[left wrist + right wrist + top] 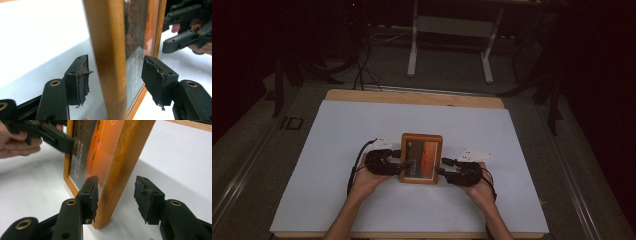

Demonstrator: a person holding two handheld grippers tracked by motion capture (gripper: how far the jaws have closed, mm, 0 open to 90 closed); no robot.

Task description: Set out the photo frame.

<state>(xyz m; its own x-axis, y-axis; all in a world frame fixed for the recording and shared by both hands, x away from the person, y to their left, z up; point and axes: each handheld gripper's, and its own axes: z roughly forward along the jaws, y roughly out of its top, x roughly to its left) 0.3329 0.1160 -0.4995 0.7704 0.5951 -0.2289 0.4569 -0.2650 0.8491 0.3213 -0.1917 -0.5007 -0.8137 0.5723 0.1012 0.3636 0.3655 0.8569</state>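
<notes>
A wooden picture frame (422, 157) with an orange and brown print stands on its lower edge on the white table cover (362, 130), near the front middle. My left gripper (396, 159) is at the frame's left side. In the left gripper view its jaws (117, 75) straddle the wooden edge (107, 50), and both pads stand clear of the wood. My right gripper (446, 167) is at the frame's right side. Its jaws (117, 193) straddle the frame's edge (120, 170): one pad (91, 193) lies close by the glass front, the other (143, 195) is well apart.
The white cover lies over a wooden table (412, 97) whose far edge shows. Beyond it are a white desk frame (452, 30) and cables (362, 65) on the dark floor. A hand holds each gripper, and the forearms come in from the front edge.
</notes>
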